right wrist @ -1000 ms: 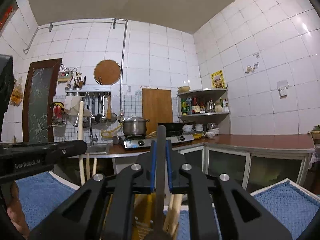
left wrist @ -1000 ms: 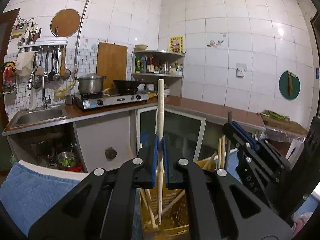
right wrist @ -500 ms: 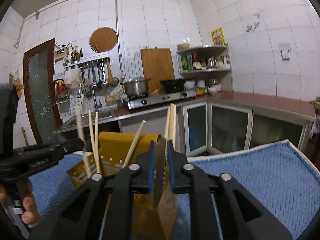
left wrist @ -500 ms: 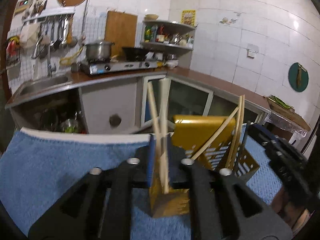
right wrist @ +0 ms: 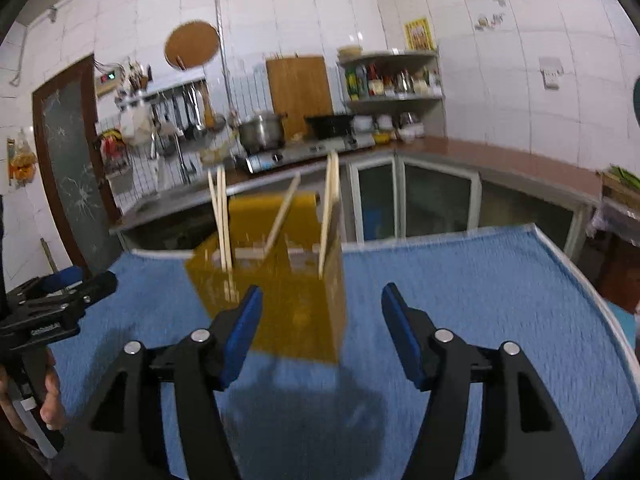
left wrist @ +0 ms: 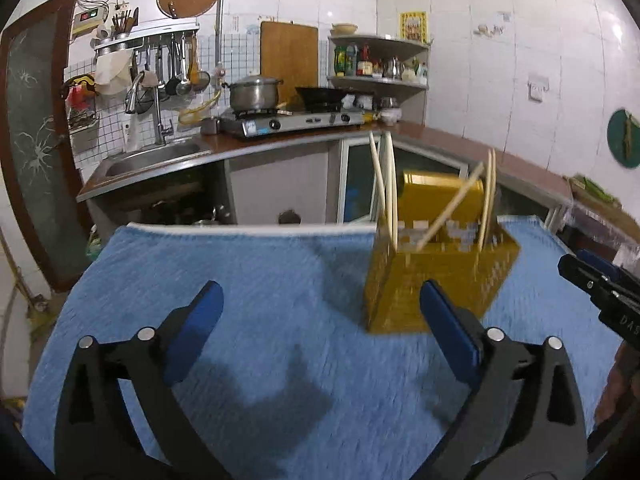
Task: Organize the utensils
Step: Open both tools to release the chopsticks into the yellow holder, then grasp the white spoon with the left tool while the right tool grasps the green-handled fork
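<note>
Both claws have let go since the earlier frames: a second ago the left one pinched a pale chopstick and the right one a darker utensil, and now these stand in the yellow holder [left wrist: 436, 276] while I see the claws farther back from it. I think the sticks are put upright in the holder so that they stay sorted and do not roll on the blue towel [left wrist: 248, 280]. The chopsticks [left wrist: 384, 188] lean against its walls, some near the left corner, some at the right, one slanted between them.

My left gripper [left wrist: 320, 336] has just been opening and its jaws are now very wide, with nothing between them; only towel shows in the gap. My right gripper [right wrist: 322, 330] has also just been opening, less wide, and it holds nothing; the holder's front face is seen beyond the gap, and I cannot tell if the left pad touches it. The picture is blurred.
</note>
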`<state>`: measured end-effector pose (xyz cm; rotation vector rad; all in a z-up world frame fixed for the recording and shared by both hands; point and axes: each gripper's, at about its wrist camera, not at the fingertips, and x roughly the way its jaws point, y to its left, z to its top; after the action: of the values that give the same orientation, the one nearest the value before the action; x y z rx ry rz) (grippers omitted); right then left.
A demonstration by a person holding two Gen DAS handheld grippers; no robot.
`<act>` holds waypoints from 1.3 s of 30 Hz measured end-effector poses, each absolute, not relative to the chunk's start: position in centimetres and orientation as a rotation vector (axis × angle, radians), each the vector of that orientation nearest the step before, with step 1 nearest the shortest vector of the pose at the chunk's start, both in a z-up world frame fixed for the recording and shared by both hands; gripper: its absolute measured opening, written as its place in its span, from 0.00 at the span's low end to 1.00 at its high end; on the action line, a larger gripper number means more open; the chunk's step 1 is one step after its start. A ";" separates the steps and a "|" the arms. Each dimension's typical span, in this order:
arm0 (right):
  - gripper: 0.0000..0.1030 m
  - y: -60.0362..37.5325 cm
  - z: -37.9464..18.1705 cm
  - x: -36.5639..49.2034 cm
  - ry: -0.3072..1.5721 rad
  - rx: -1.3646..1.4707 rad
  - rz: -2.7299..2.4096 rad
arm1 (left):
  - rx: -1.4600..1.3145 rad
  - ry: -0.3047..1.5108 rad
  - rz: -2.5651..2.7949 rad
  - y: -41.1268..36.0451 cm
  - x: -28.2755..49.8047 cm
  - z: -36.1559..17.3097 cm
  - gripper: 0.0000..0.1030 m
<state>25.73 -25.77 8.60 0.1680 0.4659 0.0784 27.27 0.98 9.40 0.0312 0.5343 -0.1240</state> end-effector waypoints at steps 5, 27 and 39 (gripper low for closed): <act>0.60 -26.1 6.0 22.5 0.553 0.171 0.051 | 0.085 0.574 -0.112 0.6 23.6 7.5 0.95; 0.66 -28.7 -0.5 14.8 0.608 0.216 -0.035 | 0.134 0.703 -0.259 -4.1 16.8 0.3 0.87; 0.66 -28.1 -0.8 16.3 0.668 0.185 -0.036 | 0.128 0.876 -0.307 -6.0 19.6 -2.6 0.53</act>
<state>16.25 -28.11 -0.82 0.1853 0.6680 -0.0359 19.56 -5.97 -2.61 0.1282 0.8762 -0.3069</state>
